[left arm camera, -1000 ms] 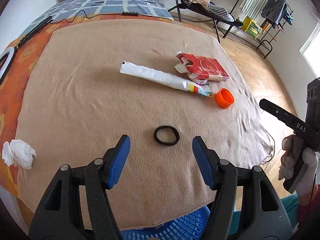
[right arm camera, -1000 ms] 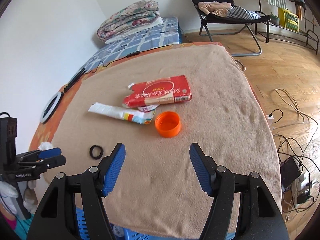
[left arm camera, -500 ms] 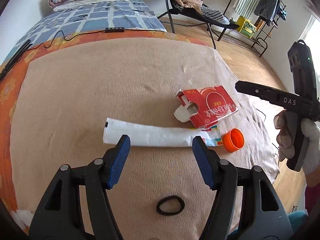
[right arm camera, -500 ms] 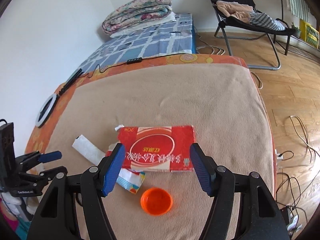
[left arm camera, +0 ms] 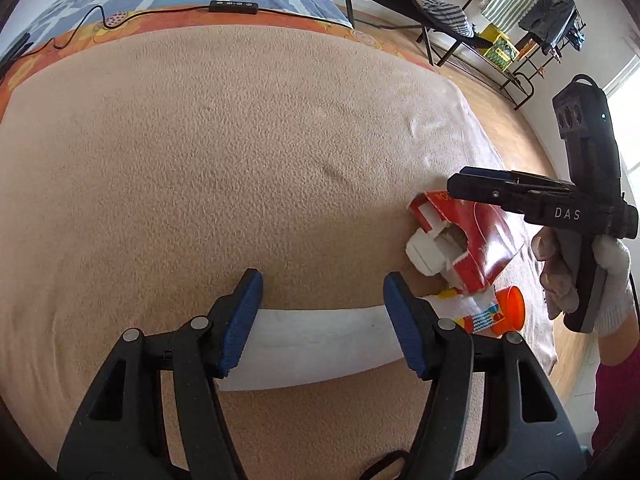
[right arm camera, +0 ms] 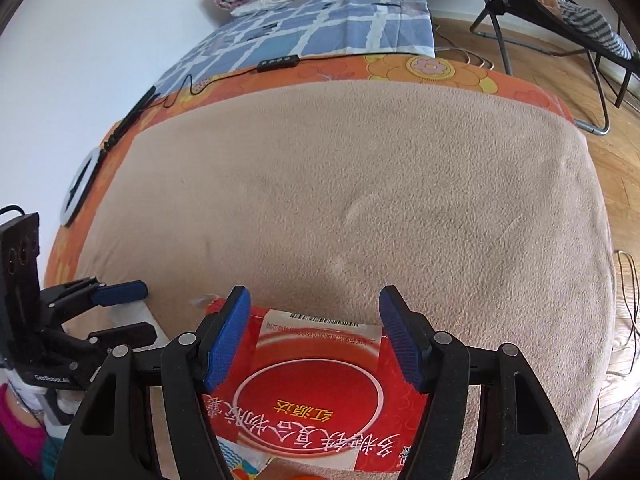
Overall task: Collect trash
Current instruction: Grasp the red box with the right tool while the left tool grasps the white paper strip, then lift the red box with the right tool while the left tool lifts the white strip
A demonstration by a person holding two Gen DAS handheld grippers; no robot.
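Left claw (left arm camera: 322, 322) is spreading apart astride the white wrapper (left arm camera: 320, 344); right claw (right arm camera: 314, 336) is gaping over the red carton (right arm camera: 308, 396), at 2 o'clock from the wrapper.

My left tongs (left arm camera: 322, 324) are black with silver screws and ribbed blue pads (left arm camera: 242, 322); my white-gloved right hand (left arm camera: 580, 276) grips black tongs (left arm camera: 480, 190) marked "DAS".

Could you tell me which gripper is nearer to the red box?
Right. The right gripper is open directly over the red box; the left gripper straddles the white tube beside it.
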